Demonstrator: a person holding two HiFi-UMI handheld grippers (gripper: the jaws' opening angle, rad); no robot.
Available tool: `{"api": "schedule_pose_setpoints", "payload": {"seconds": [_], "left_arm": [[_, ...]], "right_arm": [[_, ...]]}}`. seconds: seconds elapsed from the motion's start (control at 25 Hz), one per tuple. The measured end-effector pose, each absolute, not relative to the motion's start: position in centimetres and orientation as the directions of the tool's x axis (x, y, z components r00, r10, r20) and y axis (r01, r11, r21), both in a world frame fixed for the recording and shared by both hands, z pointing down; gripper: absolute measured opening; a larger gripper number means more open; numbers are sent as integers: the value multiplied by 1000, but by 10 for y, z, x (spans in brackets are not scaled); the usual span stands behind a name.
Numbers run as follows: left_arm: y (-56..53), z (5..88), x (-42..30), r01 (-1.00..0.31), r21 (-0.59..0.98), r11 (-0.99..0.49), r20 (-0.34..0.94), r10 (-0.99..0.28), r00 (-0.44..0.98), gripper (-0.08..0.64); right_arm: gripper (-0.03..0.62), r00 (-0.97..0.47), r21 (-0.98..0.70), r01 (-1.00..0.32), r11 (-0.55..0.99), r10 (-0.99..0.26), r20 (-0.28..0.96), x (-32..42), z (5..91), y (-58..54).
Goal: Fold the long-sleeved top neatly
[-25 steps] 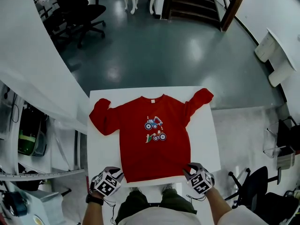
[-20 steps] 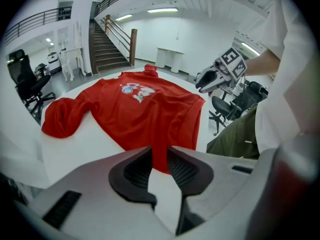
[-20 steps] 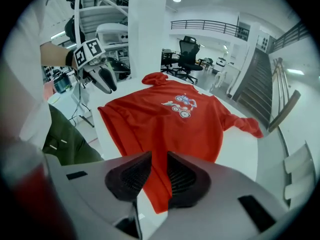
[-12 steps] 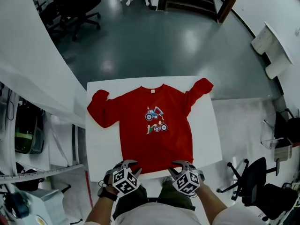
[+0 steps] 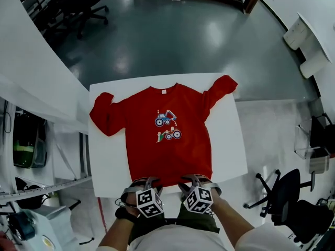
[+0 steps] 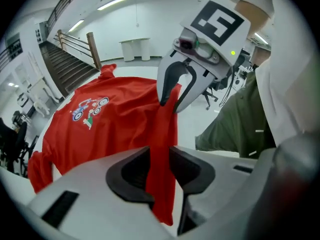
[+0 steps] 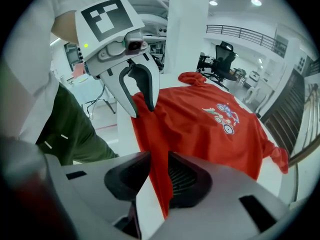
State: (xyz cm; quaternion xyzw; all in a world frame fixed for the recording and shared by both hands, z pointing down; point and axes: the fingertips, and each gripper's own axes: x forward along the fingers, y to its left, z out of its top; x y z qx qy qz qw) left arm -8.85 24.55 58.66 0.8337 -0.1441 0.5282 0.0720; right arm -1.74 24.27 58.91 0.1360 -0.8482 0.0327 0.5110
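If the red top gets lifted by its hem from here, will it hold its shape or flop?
Probably floppy: the top hangs in a narrow, creased strip at its raised hem. Likely light for its size, since the cloth looks thin there. The body would probably trail and drag, as it and the sleeves lie slack on the table.

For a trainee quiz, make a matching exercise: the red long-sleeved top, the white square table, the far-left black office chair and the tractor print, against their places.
1 red long-sleeved fabric top
2 white square table
3 black wheeled office chair
4 blue and red tractor print

A on the grey floor, far left
B on the top's chest
C spread front up on the table
D under the top

Pairs: 1-C, 2-D, 3-A, 4-B.
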Motion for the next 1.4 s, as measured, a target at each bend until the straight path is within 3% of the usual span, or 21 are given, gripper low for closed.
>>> {"api": "schedule_pose_setpoints", "payload": {"seconds": [0.12,0.2,0.44,1.4], "left_arm": [[248,598,-89,-318,-47,-947,918,-166,359,123],[249,603,-90,-315,-53,-948,925,-165,342,115],[244,600,-96,-379,-56,-924,904,-208,374,33],[276,604,-96,-346,-9,-938,916,-147,374,18]], "right_arm": [[122,-425,99,-231,968,-192,884,-14,598,244],[79,-420,121,-232,965,-211,882,-11,600,240],[21,-438,135,-240,961,-231,869,-8,599,237],[20,-429,98,-222,970,-187,884,-1,604,266]]}}
